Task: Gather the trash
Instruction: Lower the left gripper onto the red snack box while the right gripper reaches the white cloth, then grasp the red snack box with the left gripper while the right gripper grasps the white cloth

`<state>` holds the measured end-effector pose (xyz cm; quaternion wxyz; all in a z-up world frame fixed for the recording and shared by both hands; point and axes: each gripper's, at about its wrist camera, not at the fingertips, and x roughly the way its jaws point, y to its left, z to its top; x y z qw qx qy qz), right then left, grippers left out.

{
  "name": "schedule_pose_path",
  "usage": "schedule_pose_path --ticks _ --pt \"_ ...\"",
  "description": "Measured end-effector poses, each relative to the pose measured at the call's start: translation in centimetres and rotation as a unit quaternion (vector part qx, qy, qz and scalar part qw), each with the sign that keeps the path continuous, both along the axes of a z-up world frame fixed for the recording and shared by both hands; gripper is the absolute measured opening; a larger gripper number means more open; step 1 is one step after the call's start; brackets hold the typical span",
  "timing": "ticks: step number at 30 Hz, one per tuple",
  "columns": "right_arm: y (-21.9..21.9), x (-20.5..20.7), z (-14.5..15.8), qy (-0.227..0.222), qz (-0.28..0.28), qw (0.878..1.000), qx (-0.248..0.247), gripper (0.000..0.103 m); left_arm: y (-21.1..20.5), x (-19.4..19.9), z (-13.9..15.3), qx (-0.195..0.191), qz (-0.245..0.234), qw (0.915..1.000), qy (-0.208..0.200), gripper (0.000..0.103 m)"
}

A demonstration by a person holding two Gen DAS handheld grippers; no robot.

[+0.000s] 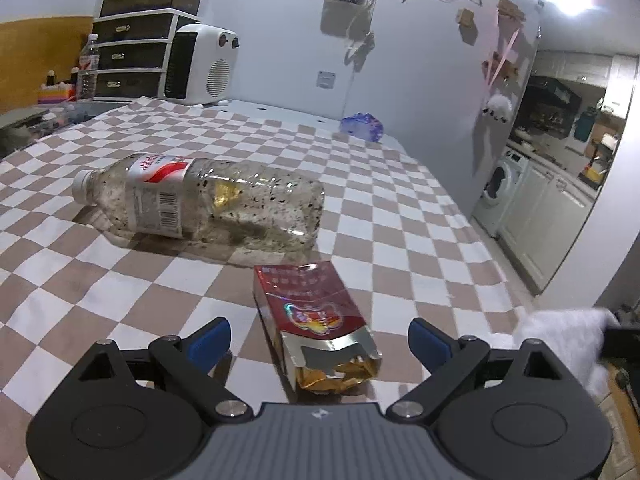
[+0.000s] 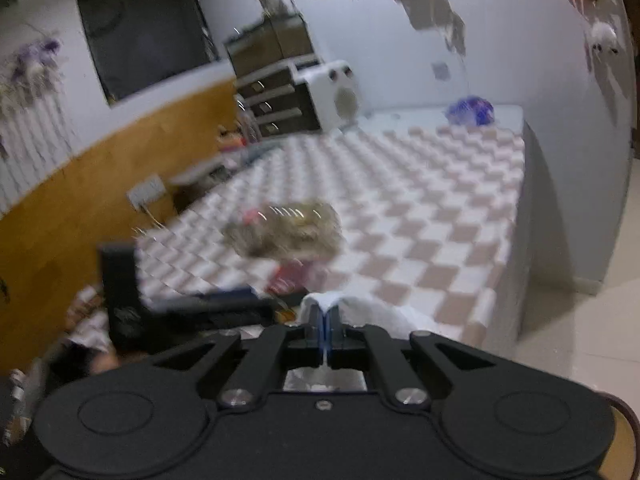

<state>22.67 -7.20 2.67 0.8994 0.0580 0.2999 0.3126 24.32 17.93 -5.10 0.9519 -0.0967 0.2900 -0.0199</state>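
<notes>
The left gripper (image 1: 319, 340) sits low over a checked tablecloth (image 1: 400, 216) with its blue pads (image 1: 210, 340) spread wide; between them, touching neither, lies a torn red and gold packet (image 1: 316, 320) with its ripped, foil-lined mouth towards the camera; just beyond the packet, ahead and a little to the left, a clear plastic bottle (image 1: 200, 200) lies on its side, white cap pointing left, its inside speckled with dark bits; far ahead to the right, near the back edge of the cloth, rests a crumpled blue bag (image 1: 362, 126); at the right edge of the left wrist view, beside the right finger, a lump of white tissue (image 1: 560, 336) shows, blurred.

The right gripper (image 2: 325, 322) has its jaws pressed together, pinching the white tissue (image 2: 360, 312), which bunches up over and to the right of the fingertips; this view is smeared by motion; ahead of the fingertips, slightly left, the bottle (image 2: 286, 230) appears as a pale blur on the cloth (image 2: 440, 208), and the red packet (image 2: 290, 274) lies between it and the fingertips; the left gripper (image 2: 192, 304) shows dark to the left; the blue bag (image 2: 470, 111) lies far ahead to the right.
</notes>
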Motion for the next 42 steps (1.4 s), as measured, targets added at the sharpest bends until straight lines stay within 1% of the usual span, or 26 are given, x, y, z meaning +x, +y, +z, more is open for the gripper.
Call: schedule_pose_path --ticks 4,5,8,9,11,15,18,19,20,22,23,25,26,27,28,31,33,34,35,37,38,40,42 --pt "0.9 2.3 -2.3 -0.020 -0.057 0.997 -0.044 0.002 0.2 0.4 -0.5 0.010 0.007 0.9999 0.011 0.093" --pt "1.4 2.7 -2.8 -0.027 -0.065 0.996 -0.057 0.002 0.6 0.3 -0.5 0.008 0.014 0.9998 0.012 0.090" --pt "3.1 3.4 -4.4 -0.071 -0.083 0.986 -0.125 0.002 2.3 -0.3 -0.3 -0.006 0.047 0.9989 0.004 0.090" --pt "3.5 3.4 -4.8 -0.075 -0.081 0.985 -0.136 0.002 2.6 -0.5 -0.2 -0.008 0.054 0.9985 0.002 0.090" --pt "3.5 3.7 -5.3 -0.059 -0.065 0.988 -0.124 0.002 2.7 -1.0 -0.2 -0.008 0.055 0.9985 -0.002 0.090" --pt "3.7 3.7 -6.0 -0.048 -0.044 0.992 -0.107 0.002 1.7 -0.9 -0.4 0.003 0.021 0.9998 0.000 0.090" --pt "3.2 4.0 -6.4 -0.018 -0.021 0.997 -0.067 0.003 1.3 -0.6 -0.6 0.008 0.012 0.9999 0.005 0.090" --pt "3.0 4.0 -6.5 -0.010 -0.015 0.998 -0.056 0.007 1.3 -0.6 -0.6 0.006 0.012 0.9999 0.004 0.090" --pt "2.8 4.0 -6.5 -0.004 -0.011 0.999 -0.043 0.008 1.4 -0.6 -0.7 0.005 0.012 0.9999 0.004 0.090" --pt "2.1 3.7 -6.4 0.002 -0.013 1.000 -0.018 0.027 1.4 -0.6 -0.6 0.006 0.012 0.9999 0.002 0.090" --pt "1.7 3.5 -6.2 0.004 -0.016 1.000 -0.004 0.032 1.3 -0.6 -0.6 0.008 0.011 0.9999 0.001 0.089" --pt "0.8 2.9 -5.8 0.005 -0.022 1.000 0.021 0.058 1.0 -0.6 -0.5 0.014 0.007 0.9999 -0.003 0.089" --pt "0.5 2.5 -5.7 0.007 -0.026 0.999 0.033 0.063 0.8 -0.5 -0.4 0.019 0.003 0.9998 -0.006 0.089" --pt "0.3 2.1 -5.5 0.006 -0.030 0.999 0.043 0.074 0.6 -0.5 -0.3 0.022 0.000 0.9997 -0.009 0.089" --pt "0.2 1.7 -5.3 0.006 -0.033 0.998 0.051 0.082 0.4 -0.4 -0.3 0.025 -0.004 0.9996 -0.012 0.089" --pt "0.6 0.4 -5.1 -0.001 -0.033 0.998 0.062 0.090 0.1 -0.1 -0.2 0.029 -0.012 0.9994 -0.013 0.089" --pt "1.6 -0.1 -5.4 -0.006 -0.026 0.998 0.051 0.093 0.1 0.2 -0.4 0.025 -0.013 0.9996 -0.006 0.089" --pt "2.4 0.0 -5.7 -0.009 -0.023 0.999 0.036 0.093 0.2 0.3 -0.4 0.021 -0.013 0.9997 -0.002 0.088" --pt "3.1 0.1 -6.0 -0.010 -0.025 0.999 0.019 0.093 0.4 0.4 -0.5 0.017 -0.012 0.9998 0.000 0.086" --pt "4.6 0.4 -6.8 -0.008 -0.024 1.000 -0.018 0.093 0.5 0.5 -0.5 0.012 -0.010 0.9999 0.000 0.085" --pt "5.1 0.4 -7.1 -0.015 -0.022 0.999 -0.037 0.093 0.5 0.5 -0.5 0.012 -0.011 0.9999 -0.001 0.085" --pt "6.1 0.2 -7.6 -0.050 -0.036 0.994 -0.087 0.093 0.3 0.4 -0.4 0.017 -0.016 0.9997 -0.004 0.085" --pt "6.6 0.2 -7.7 -0.091 -0.037 0.986 -0.135 0.095 0.0 0.4 -0.4 0.021 -0.021 0.9996 -0.004 0.085"
